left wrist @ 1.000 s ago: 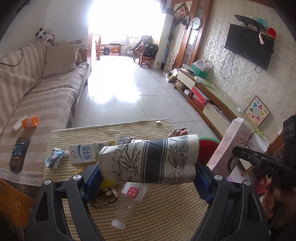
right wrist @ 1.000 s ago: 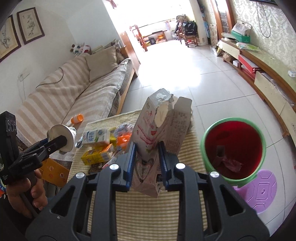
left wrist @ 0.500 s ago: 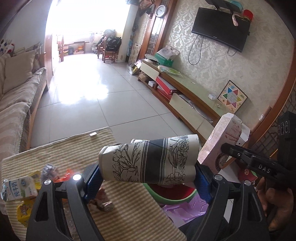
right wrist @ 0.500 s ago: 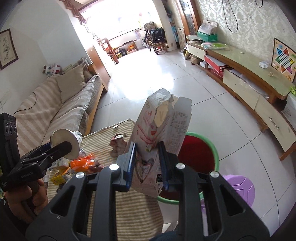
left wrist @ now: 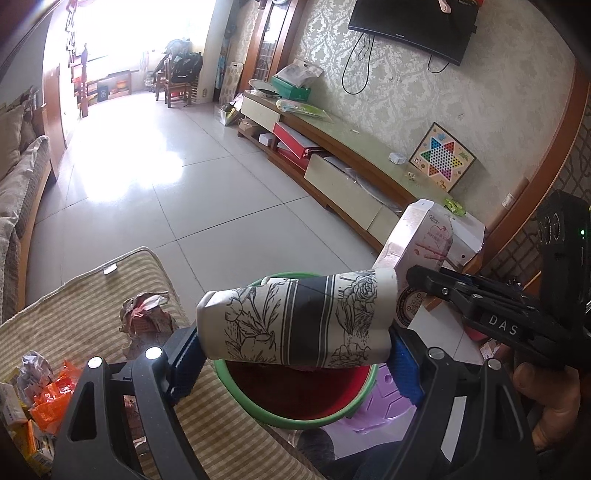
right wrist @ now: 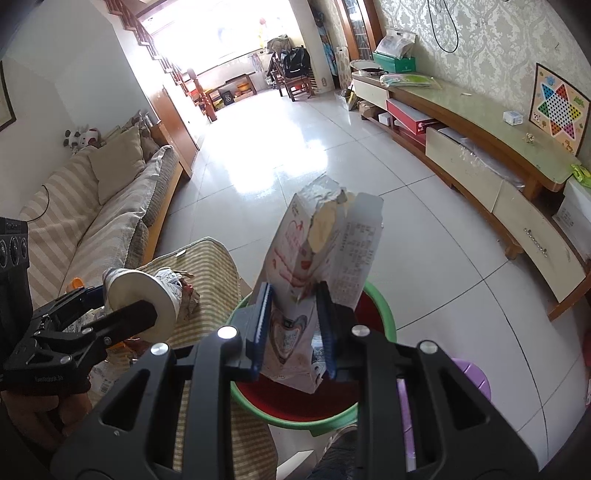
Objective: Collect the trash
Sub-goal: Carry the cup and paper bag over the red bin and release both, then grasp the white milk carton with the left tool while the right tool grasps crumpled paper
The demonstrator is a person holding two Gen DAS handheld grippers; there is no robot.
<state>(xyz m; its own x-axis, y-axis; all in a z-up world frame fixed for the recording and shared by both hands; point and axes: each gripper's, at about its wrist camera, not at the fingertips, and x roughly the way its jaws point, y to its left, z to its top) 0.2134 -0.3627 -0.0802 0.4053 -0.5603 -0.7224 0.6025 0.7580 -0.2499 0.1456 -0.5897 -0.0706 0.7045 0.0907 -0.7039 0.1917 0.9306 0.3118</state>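
Ahead of and below both claws: a low table under a striped beige cloth [left wrist: 74,317], and just beyond its edge a round bin [left wrist: 273,413] with green rim and red inside, standing on pale glossy floor tiles [left wrist: 166,177]. Beside the bin, on the far side from the table, a purple plastic stool [left wrist: 376,406]. Further ahead, a long living room ending in a very bright doorway.

Shown only from the left wrist: a crumpled foil wrapper [left wrist: 146,314] and orange wrappers [left wrist: 48,398] on the cloth, left of the claw, and a dark TV [left wrist: 410,26] high on the patterned wall. Shown much better from the right wrist: a striped sofa [right wrist: 92,206] with cushions, far left of the claw. In both views, a long low cabinet [right wrist: 480,140] with a colourful star game board [right wrist: 557,107] leaning on the wall.

Left gripper [left wrist: 293,345]: clamped end to end on a paper cup [left wrist: 291,325], held sideways right above the near part of the bin. White cup, with black line-drawn flowers and a black band.

Right gripper [right wrist: 293,328]: closed narrowly on the lower part of a pink-and-white carton [right wrist: 325,258], kept upright over the bin, with its top torn open and small print on 1 side.
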